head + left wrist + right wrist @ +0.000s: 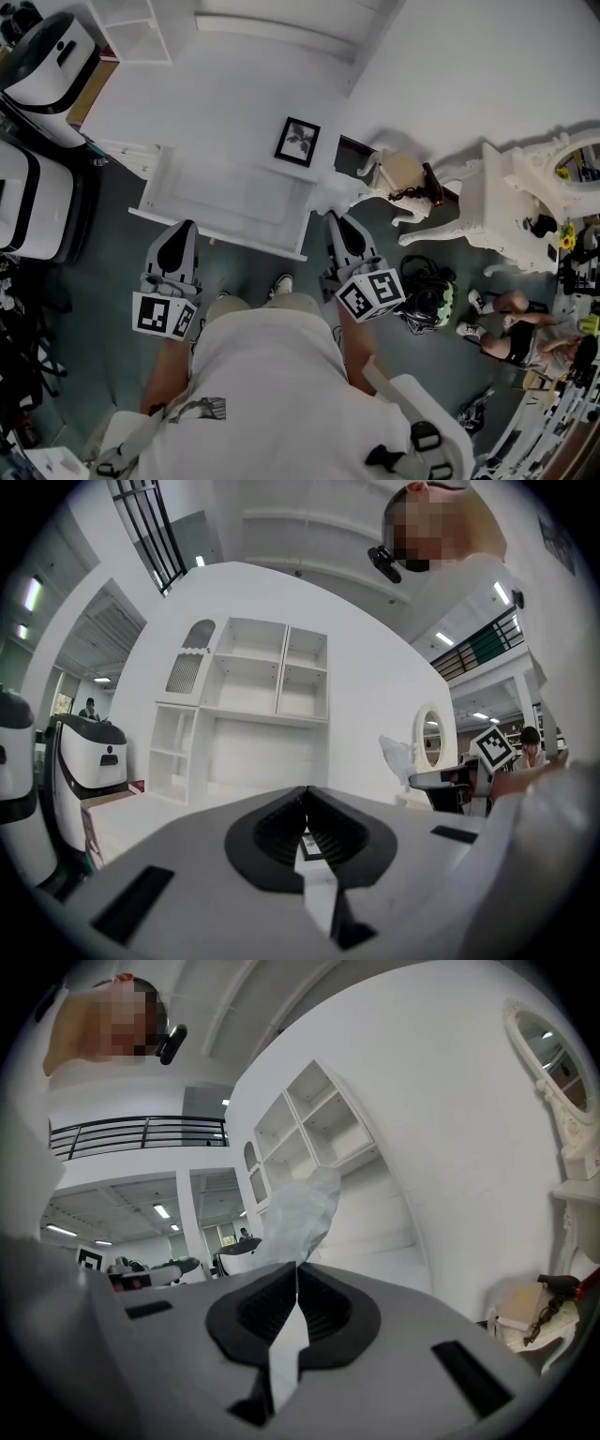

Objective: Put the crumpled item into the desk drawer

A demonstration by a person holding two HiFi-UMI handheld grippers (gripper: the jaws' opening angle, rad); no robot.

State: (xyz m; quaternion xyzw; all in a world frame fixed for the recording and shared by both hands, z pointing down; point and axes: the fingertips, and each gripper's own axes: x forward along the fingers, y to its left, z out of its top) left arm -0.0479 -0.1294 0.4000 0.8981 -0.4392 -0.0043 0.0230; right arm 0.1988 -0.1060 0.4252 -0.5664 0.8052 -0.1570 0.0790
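Pinched in closed right gripper (292,1274): crumpled item (302,1206), poking out past the tips. Hanging at right edge of open drawer (225,232), not inside. Closed on nothing: left gripper (305,794), near drawer's front left. On desk (225,103) behind: framed picture (297,141).

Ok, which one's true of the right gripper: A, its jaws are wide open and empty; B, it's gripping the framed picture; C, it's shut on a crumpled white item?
C: in the right gripper view, the right gripper has its jaws closed on the crumpled white item, which sticks out beyond them.
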